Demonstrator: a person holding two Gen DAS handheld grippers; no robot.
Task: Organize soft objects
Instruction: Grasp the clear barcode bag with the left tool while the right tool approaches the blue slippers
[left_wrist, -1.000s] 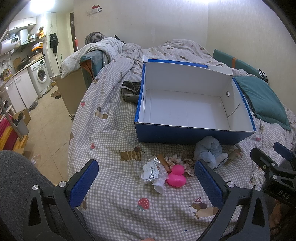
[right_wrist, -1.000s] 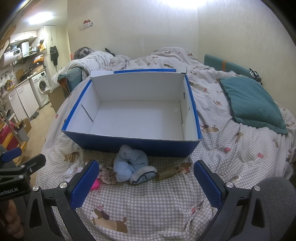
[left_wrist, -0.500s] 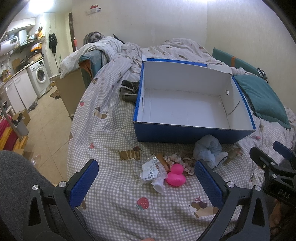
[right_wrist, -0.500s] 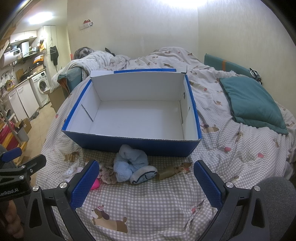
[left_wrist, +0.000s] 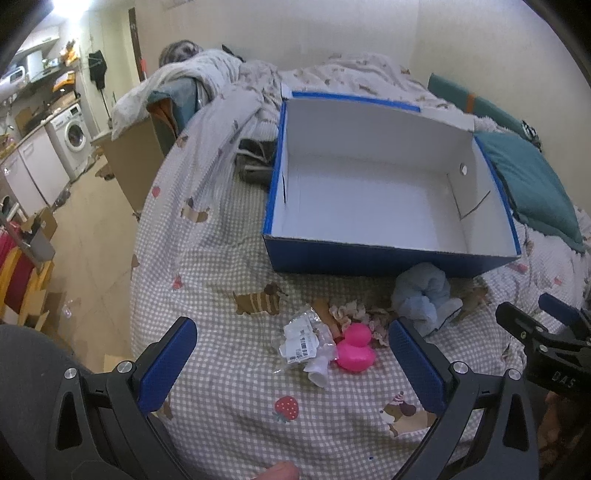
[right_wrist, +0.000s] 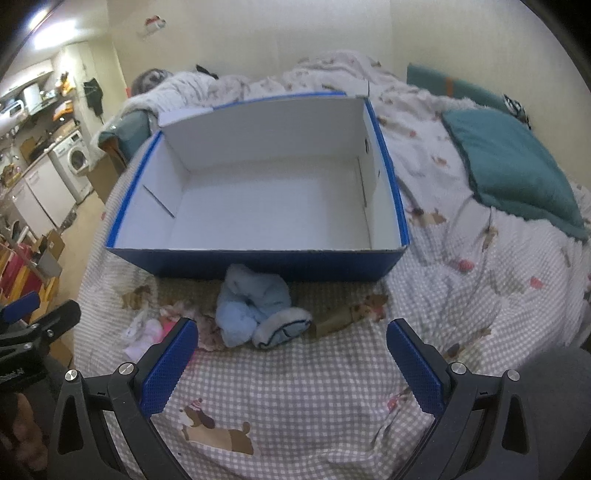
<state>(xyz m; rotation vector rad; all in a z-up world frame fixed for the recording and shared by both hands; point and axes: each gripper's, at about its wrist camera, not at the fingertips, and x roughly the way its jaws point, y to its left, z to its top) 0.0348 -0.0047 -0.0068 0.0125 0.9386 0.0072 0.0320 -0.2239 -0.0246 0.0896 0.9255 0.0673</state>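
Both sets of jaws stood wide and held nothing. Over the last second the left gripper (left_wrist: 291, 363) had eased a little nearer the pile, while the right gripper (right_wrist: 291, 363) tilted slightly. Just beyond them on the bed (right_wrist: 295, 387) lay the soft things: a pink duck (left_wrist: 355, 349), a crumpled clear packet (left_wrist: 304, 338), frilly scrunchies (left_wrist: 354, 312) and a pale blue plush bundle (right_wrist: 255, 306) touching the near wall of the blue box (right_wrist: 258, 264), which was empty. Nothing had been sorted yet; the first pick seemed imminent.

Dim warm indoor light; ceiling glare upper left; strong fisheye vignette; right wrist view motion-blurred.
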